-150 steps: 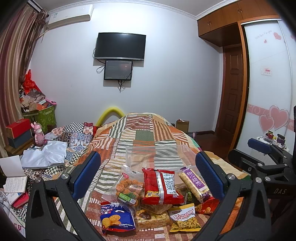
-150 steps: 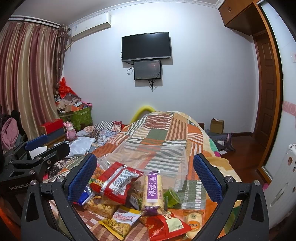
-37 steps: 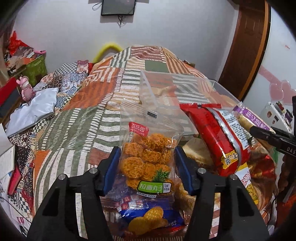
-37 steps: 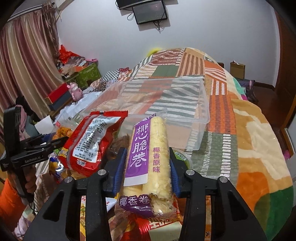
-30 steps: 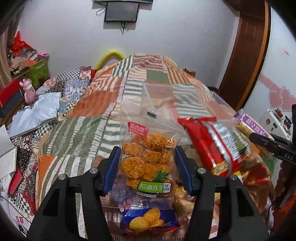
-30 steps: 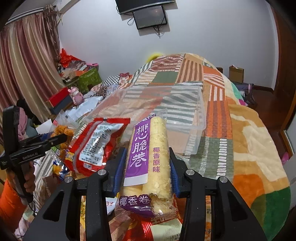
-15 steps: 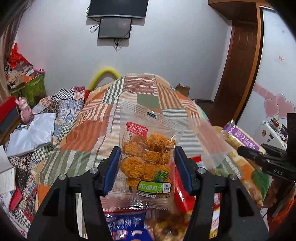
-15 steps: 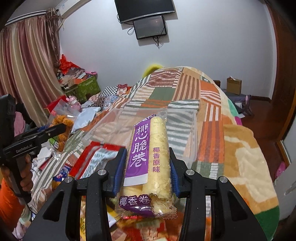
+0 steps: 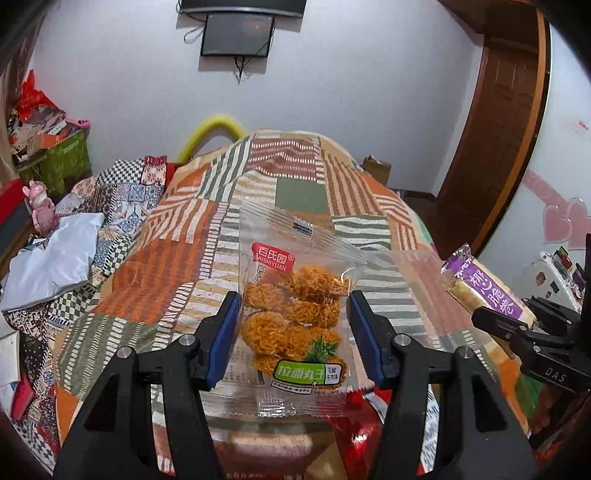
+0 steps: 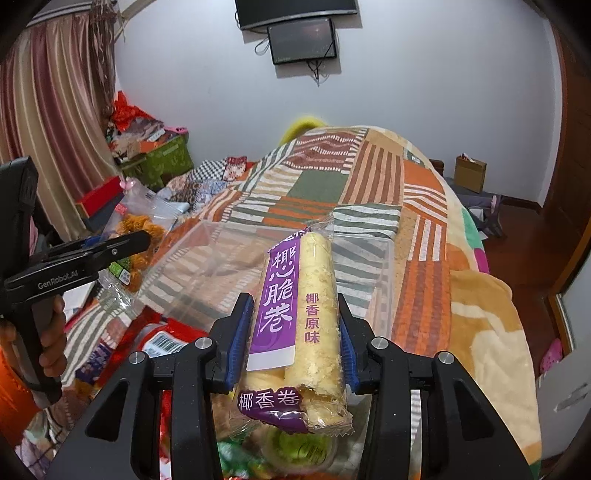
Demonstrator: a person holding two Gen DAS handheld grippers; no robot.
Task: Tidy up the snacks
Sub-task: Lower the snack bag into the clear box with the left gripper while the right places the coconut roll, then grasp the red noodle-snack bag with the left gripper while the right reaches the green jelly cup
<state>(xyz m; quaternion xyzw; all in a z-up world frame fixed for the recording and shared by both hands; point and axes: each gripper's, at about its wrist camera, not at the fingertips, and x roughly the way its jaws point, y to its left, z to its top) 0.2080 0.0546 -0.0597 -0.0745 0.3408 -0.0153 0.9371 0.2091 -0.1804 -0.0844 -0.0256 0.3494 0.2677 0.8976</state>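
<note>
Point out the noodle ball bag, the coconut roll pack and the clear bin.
noodle ball bag (image 9: 295, 314), left wrist view, orange noodle balls
coconut roll pack (image 10: 295, 317), right wrist view, purple label edge
clear bin (image 10: 207, 266), right wrist view, near wall

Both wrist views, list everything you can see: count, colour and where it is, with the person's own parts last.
noodle-ball bag: one, clear with orange balls, held up in the left gripper.
coconut roll pack: one, purple and pale yellow, held in the right gripper.
plastic bin: one, clear, on the blanket ahead of the grippers.
red snack bag: one, red with a white label, in the pile beside the bin.
blanket: one, orange, green and white patchwork, covering the bed.
screens: two, black, on the white wall.
pink figurine: one, at the left beside the bed.
cardboard box: one, brown, on the floor by the wall.
left gripper: black with blue pads.
right gripper: black with blue pads.
hand: one, gripping the left gripper's handle.
</note>
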